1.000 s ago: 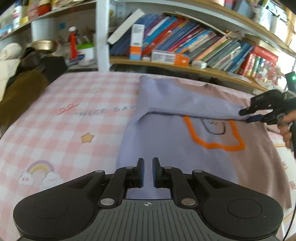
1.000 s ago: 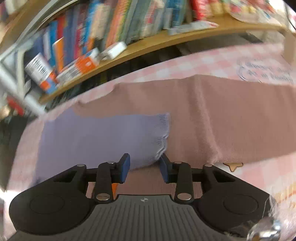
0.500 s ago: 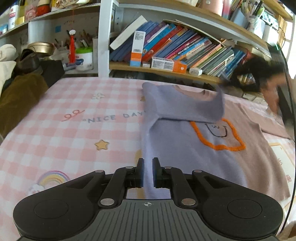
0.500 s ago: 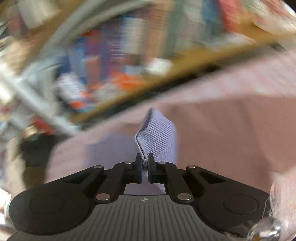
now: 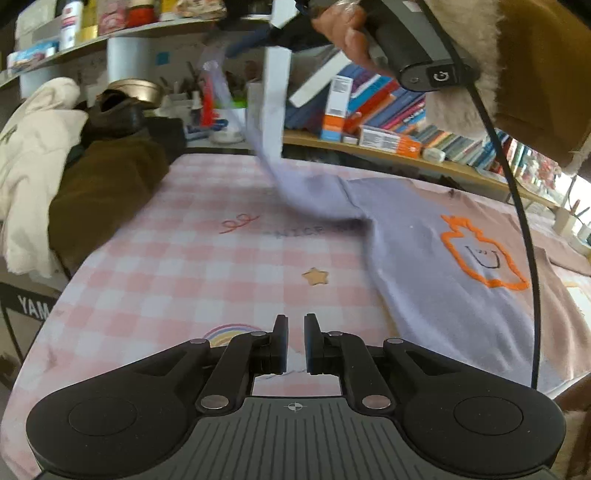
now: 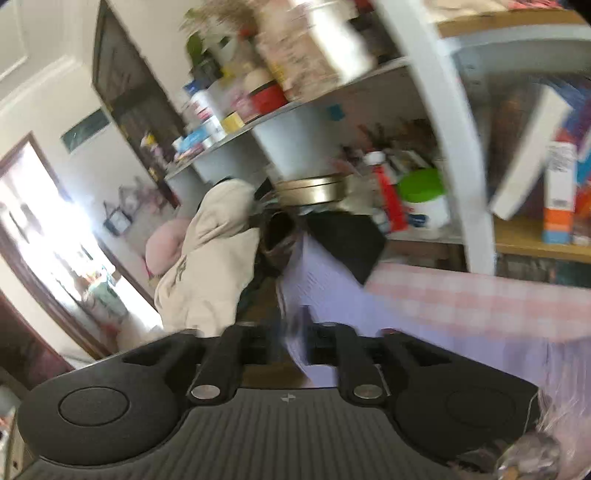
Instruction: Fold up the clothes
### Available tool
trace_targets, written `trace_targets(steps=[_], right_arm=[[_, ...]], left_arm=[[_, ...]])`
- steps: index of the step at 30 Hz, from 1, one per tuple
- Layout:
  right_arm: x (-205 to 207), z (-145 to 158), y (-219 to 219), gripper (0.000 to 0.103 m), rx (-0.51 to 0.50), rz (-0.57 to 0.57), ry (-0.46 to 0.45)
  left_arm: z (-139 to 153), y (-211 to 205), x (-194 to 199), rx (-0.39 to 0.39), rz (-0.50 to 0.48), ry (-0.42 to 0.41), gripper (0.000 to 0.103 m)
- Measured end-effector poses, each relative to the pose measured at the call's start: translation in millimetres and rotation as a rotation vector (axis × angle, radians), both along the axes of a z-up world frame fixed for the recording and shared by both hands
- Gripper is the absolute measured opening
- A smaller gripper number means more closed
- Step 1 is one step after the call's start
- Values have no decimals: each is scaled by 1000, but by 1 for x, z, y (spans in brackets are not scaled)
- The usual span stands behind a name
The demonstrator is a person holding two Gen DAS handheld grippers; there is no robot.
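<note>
Above the pink checked cloth (image 5: 192,258), the person's right hand (image 5: 347,33) was raised high near the shelf, holding the handle of the right gripper (image 6: 293,332), with a furry brown sleeve (image 5: 535,74) behind it. A black cable (image 5: 517,206) hung down from the handle. The left gripper (image 5: 295,343) pointed down at the cloth, low and close to it, and its jaws were almost pressed together with nothing between them.

The sweater (image 5: 443,266) was soft knit, lilac on one half and dusty pink on the other, with an orange stitched outline on the chest. It lay flat on the cloth, to the right of the left jaws and not touching them. Its lilac sleeve (image 5: 273,122) was lifted up in a long, blurred strip toward the right gripper. In the right wrist view the ribbed sleeve (image 6: 314,280) lay between the right jaws, which were opening; I cannot tell if they were still pinching it, because the picture is blurred.
</note>
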State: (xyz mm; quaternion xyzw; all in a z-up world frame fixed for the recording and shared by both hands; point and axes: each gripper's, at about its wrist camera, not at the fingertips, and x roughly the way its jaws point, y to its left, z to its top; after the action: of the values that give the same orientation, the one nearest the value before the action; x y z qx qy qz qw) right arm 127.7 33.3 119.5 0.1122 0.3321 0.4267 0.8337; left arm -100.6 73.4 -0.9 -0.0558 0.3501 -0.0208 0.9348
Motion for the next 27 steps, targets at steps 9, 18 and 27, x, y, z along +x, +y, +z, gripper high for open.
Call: trace_targets(steps=[9,18,27], right_arm=[[-59,-52,-87,58,-167,-76,17],[-163,-126,-285,57,-490,-540,165],[-227,-143,-402,39,-580,-890,186]], left_arm=[[-6,5,15,-64,-61,-17,11],[-20,-32,35,-124,-198,60,11],[-17,-62,35,-161,-175,97,36]])
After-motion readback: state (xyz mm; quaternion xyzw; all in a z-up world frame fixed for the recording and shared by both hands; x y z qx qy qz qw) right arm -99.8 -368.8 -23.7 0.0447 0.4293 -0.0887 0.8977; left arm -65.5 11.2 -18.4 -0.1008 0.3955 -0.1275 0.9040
